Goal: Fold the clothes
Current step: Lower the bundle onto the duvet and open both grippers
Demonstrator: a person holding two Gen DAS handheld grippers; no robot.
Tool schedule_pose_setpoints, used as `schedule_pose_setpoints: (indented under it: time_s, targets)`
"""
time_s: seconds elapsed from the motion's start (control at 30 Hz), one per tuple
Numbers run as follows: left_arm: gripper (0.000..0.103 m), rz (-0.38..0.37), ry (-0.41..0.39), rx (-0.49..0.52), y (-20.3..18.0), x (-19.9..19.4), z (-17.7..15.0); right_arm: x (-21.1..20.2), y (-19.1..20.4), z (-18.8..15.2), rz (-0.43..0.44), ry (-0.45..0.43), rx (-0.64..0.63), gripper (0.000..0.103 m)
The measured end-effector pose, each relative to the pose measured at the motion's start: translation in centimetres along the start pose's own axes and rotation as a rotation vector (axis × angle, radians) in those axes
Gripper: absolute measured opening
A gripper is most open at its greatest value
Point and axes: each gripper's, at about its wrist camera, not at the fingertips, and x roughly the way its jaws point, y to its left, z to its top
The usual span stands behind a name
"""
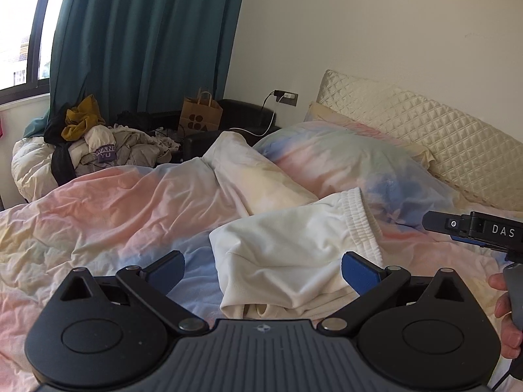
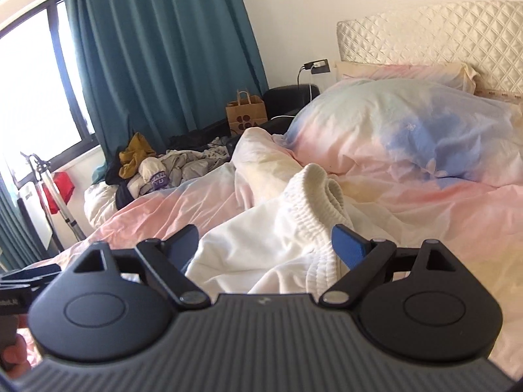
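The left gripper (image 1: 263, 269) hangs over the bed (image 1: 98, 215) with its jaws spread wide and nothing between the blue pads (image 1: 358, 272). The white garment (image 1: 294, 248) lies crumpled on the pastel duvet just ahead of it, at 12 o'clock, its ribbed waistband (image 1: 361, 215) toward 1 o'clock. It touches neither pad.

The right gripper (image 2: 264, 245) also has its jaws spread, empty. In its view the garment sits at 12 o'clock, the waistband (image 2: 313, 202) humped up just beyond the right pad; whether cloth brushes that pad cannot be told.

In the left view the right gripper shows at 3 o'clock, with fingers (image 1: 505, 313) of the hand on its handle below.

A pillow (image 1: 343, 156) lies at 1 o'clock beyond the garment, before the quilted headboard (image 1: 425, 130). At 10 o'clock a heap of clothes (image 1: 98, 143) sits under the teal curtain (image 1: 147, 32), a paper bag (image 1: 199, 114) beside it.
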Motion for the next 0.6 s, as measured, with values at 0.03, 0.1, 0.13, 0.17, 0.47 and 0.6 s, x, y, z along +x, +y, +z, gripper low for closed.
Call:
schedule_pose_setpoints:
  time_s: [0.03, 0.1, 0.13, 0.17, 0.47, 0.6]
  targets:
    - [0.103, 0.009, -0.007, 0.009, -0.2, -1.3, -0.3, -0.9, 0.7, 0.0, 0.005, -0.002, -0.01, 0.09]
    - [0.103, 0.033, -0.022, 0.024, -0.5, -3.8, -0.8, -2.7, 2.1, -0.1, 0.013, -0.007, -0.035, 0.09]
    - [0.103, 0.044, -0.027, 0.031, -0.7, -4.8, -1.1, -3.6, 2.9, -0.2, 0.017, -0.011, -0.049, 0.09]
    - [0.103, 0.055, -0.032, 0.039, -0.8, -5.9, -1.4, -4.4, 3.7, -0.3, 0.021, -0.017, -0.065, 0.09]
    - [0.103, 0.099, -0.057, -0.038, 1.4, -12.9, -4.0, -9.7, 9.2, -2.6, 0.022, -0.062, -0.142, 0.09]
    - [0.103, 0.121, -0.077, -0.037, 2.4, -15.0, -5.1, -10.4, 10.9, -4.6, 0.009, -0.054, -0.19, 0.09]
